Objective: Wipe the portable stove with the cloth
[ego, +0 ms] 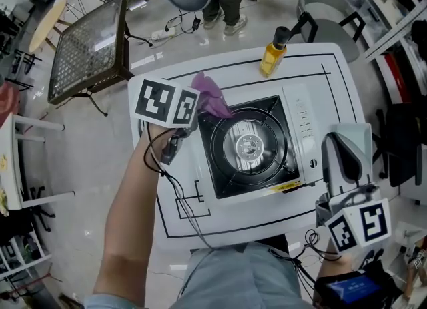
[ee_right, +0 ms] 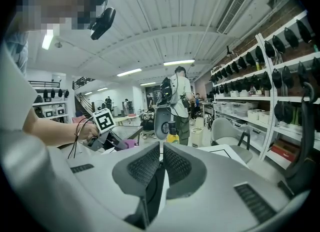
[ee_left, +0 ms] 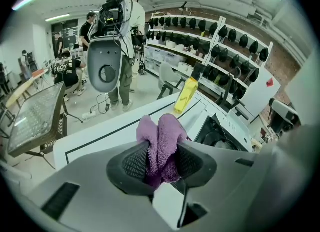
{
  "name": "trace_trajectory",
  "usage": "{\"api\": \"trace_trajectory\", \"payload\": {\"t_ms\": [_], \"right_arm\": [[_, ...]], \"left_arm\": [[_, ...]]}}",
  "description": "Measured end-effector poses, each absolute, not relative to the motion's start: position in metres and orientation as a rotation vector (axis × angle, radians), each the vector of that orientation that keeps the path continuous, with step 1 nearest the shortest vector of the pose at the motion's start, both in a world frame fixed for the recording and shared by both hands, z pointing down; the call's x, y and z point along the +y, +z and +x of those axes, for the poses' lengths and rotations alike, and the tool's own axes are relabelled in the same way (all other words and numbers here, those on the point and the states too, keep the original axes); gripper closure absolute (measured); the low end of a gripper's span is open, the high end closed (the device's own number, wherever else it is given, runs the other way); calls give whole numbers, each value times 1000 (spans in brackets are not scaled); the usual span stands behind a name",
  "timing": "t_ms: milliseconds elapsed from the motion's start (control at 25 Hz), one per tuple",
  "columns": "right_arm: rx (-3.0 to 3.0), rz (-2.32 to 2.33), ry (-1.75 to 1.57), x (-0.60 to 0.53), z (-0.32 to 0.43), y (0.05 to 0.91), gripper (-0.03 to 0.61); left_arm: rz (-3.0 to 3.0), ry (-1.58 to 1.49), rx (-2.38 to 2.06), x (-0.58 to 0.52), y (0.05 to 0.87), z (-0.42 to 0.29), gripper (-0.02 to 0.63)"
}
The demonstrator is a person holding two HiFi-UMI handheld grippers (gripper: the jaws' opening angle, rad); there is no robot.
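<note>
The portable stove [ego: 250, 144] sits in the middle of the white table [ego: 227, 214], its black top and round burner facing up and its white control strip on the right side. A yellow bottle [ego: 273, 53] with a dark cap stands at the table's far edge, well apart from the work.

The left claw [ee_left: 161, 165] is clamped on the purple cloth [ee_left: 159, 138]. The jaws stand narrow, with the folded fabric pinched between their ribbed pads and a bunched lobe pushing out past the tips. In the head view that free end lies at the stove's far left corner, just where the black top meets the white casing; whether it presses on the surface or only hangs above it, I cannot tell. The gripper slants down toward the stove, which suits dragging the loose fabric across the top and keeping the hard jaws off it. Starting from a corner probably lets a stroke sweep the whole panel.

The right claw [ee_right: 160, 162] has its jaws brought together with nothing between them. It is held beside the stove's right side near the control strip, clear of the black top, likely parked out of the way or ready to steady the casing.
</note>
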State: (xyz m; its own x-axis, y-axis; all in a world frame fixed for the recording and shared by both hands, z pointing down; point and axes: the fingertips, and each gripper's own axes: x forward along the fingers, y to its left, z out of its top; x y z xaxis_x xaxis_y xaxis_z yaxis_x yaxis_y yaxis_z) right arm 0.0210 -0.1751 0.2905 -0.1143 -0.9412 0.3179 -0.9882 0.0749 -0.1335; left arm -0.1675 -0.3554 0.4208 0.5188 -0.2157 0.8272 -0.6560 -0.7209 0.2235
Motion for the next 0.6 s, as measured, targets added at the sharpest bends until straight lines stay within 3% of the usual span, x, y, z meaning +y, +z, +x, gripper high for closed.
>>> {"api": "trace_trajectory", "payload": {"t_ms": [600], "right_arm": [[-2263,1919,439,-184,-35,277,525]], "left_arm": [[2207,1118,-816,-353,413,-242,463]]}}
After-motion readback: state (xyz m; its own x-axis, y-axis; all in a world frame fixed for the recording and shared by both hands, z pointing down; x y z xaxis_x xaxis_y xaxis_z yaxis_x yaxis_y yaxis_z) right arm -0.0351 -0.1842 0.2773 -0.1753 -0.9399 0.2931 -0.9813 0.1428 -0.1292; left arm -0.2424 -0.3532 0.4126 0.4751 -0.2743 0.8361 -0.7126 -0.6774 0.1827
